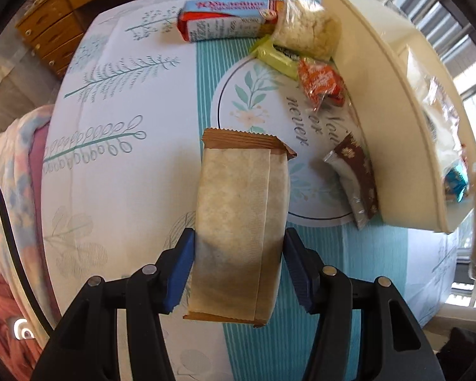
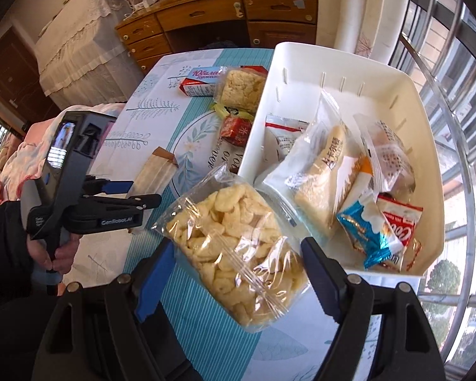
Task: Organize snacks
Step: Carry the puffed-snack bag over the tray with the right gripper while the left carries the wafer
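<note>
Left gripper (image 1: 238, 270) has its blue pads clamped on both long sides of a tan paper-look snack packet with brown crimped ends (image 1: 241, 222), so it's properly holding it. Packet's long axis runs straight out along the fingers, far crimped end pointing away toward the wooden drawers across the room, and it's lifted off the teal-and-white leaf-print tablecloth (image 1: 117, 158).

Right gripper (image 2: 238, 273) is gripping a clear plastic bag of pale puffed crisps (image 2: 234, 254) between its pads. That bag sits on a diagonal, upper end aimed toward the near left corner of the white plastic bin (image 2: 342, 63) and just about overlapping the bin's edge.

Inside the bin is a heap of wrapped snacks, including a blue foil packet (image 2: 368, 231) near the front.

Left of the bin on the cloth: a blue-and-red carton (image 1: 225, 19) at the far end, a clear bag of crumbly rice cake (image 1: 304, 28) beside it, then a yellow-green bar (image 1: 276, 57), an orange wrapped candy (image 1: 320, 82), and a brown-and-silver sachet (image 1: 355, 174) leaning right against the bin wall.
</note>
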A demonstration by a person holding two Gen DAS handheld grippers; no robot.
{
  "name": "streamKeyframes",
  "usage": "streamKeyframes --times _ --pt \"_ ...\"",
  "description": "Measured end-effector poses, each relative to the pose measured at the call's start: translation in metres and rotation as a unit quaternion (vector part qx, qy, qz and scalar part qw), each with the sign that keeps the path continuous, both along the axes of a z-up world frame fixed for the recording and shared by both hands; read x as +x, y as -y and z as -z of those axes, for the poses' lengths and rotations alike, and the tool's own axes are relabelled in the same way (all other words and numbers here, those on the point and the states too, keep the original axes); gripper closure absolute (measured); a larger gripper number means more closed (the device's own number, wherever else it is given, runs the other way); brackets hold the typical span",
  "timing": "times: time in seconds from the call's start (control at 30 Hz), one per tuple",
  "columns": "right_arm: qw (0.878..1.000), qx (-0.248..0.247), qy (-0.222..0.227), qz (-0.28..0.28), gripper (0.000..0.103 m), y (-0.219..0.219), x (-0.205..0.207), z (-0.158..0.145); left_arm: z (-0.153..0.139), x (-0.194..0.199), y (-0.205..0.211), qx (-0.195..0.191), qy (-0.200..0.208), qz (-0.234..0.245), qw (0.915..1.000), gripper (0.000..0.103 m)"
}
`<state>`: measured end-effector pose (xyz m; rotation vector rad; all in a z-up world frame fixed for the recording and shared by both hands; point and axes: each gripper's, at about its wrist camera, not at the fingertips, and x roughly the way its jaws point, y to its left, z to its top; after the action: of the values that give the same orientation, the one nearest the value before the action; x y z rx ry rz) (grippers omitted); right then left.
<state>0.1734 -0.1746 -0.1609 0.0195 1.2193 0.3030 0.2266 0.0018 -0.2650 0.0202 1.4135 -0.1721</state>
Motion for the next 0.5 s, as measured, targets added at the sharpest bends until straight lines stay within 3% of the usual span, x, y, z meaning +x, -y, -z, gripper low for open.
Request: streamKeyframes --times 0.27,0.5 --pt "0.999 0.015 0.016 -0.033 0.023 0.009 0.014 -0.005 -0.054 -0.008 0.005 -0.042 0.045 -0.054 0.9966 0.049" --pt "0.998 0.027 0.039 -0.032 0.023 0.028 0.031 -0.015 -0.096 -0.004 0.028 -0.077 0.088 -0.065 0.9910 0.049"
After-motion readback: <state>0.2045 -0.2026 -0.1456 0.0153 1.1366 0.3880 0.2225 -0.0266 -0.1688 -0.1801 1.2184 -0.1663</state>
